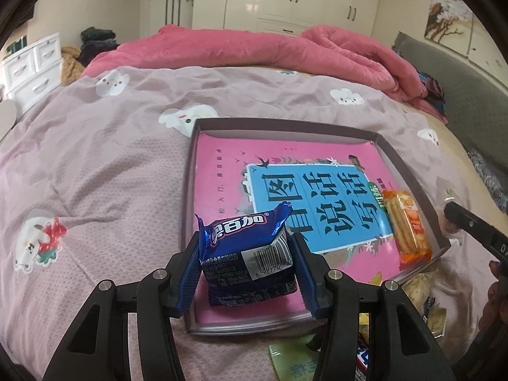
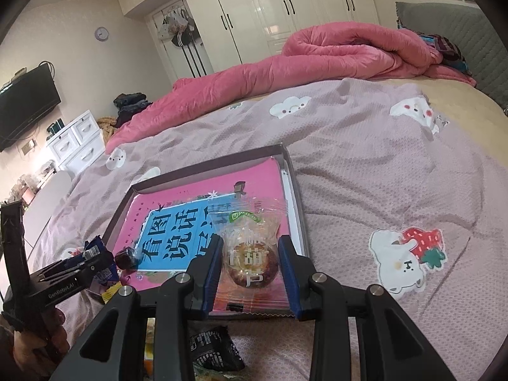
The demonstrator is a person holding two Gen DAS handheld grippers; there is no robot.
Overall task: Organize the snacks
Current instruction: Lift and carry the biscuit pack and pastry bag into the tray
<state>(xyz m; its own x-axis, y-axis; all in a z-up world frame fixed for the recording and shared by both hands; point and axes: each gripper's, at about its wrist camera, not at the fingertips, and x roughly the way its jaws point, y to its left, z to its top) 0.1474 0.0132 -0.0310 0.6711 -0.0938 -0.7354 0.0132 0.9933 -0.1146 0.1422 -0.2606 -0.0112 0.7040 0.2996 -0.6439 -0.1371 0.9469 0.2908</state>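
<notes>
Holding a blue crinkly biscuit packet (image 1: 250,254) tight, the left tool (image 1: 246,266) hung just above the near corner of the shallow grey tray (image 1: 409,171); the right tool (image 2: 250,270) squeezed a clear-wrapped round cake (image 2: 250,260).

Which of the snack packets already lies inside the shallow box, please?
The orange biscuit packet, lying along the box's right edge; the blue packet and clear-wrapped pastry are gripped.

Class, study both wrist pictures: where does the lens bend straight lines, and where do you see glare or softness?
Left wrist view: the shallow grey box's rim bows outward, corners vignette black, and the shiny blue foil biscuit packet catches highlights. Right wrist view: the glossy white wardrobe doors reflect light and curve, and the clear-wrapped round brown pastry glints.
</notes>
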